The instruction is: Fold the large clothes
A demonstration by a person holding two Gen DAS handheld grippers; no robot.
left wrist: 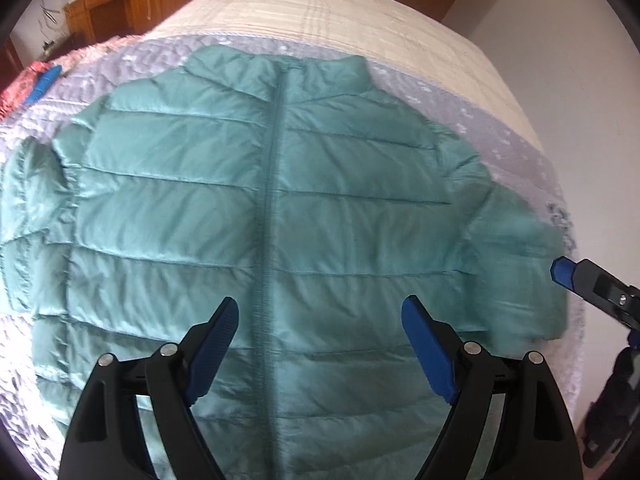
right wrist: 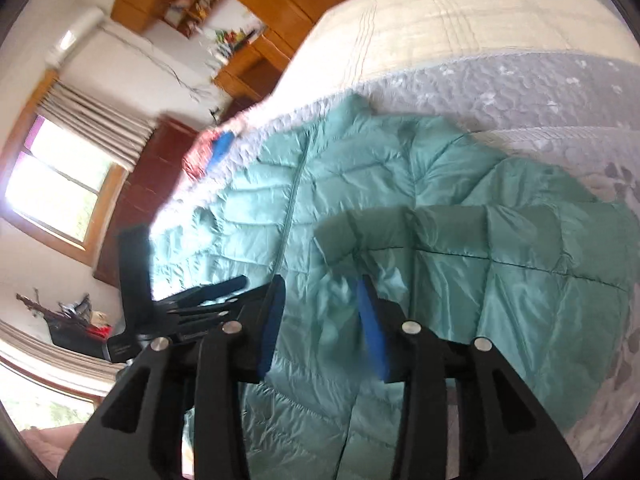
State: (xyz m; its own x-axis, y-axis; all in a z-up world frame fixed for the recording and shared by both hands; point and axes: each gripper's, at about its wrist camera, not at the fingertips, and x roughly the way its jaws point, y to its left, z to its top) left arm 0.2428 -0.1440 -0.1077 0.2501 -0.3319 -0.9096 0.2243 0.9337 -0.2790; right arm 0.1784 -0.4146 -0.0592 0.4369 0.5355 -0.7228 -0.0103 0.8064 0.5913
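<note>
Bedroom setting: a bed [left wrist: 400, 20] with a cream cover and a grey quilted blanket [left wrist: 500, 132] serves as the work surface; wooden cabinets [left wrist: 108, 8] stand at 11 o'clock in the left wrist view, and a window [right wrist: 60, 184] shows at 9 o'clock in the right wrist view. A teal puffer jacket [left wrist: 180, 200] lies front-up on the blanket, zipped closed, collar [left wrist: 280, 64] toward 12 o'clock and hem toward 6 o'clock. The left gripper [left wrist: 320, 316] hovers above the lower front panel with its jaws wide apart, straddling the zipper [left wrist: 272, 200] and holding nothing. The right gripper [right wrist: 320, 300] is at the jacket's right sleeve [right wrist: 520, 248], which appears raised off the blanket and angled across the body; its jaws stand apart, and whether any fabric is pinched between them cannot be told. Judged step: the first sleeve fold, right sleeve inward over the torso. The next move calls for laying that sleeve flat across the chest toward 9 o'clock, then taking the opposite sleeve [left wrist: 28, 200] with the left gripper.
</note>
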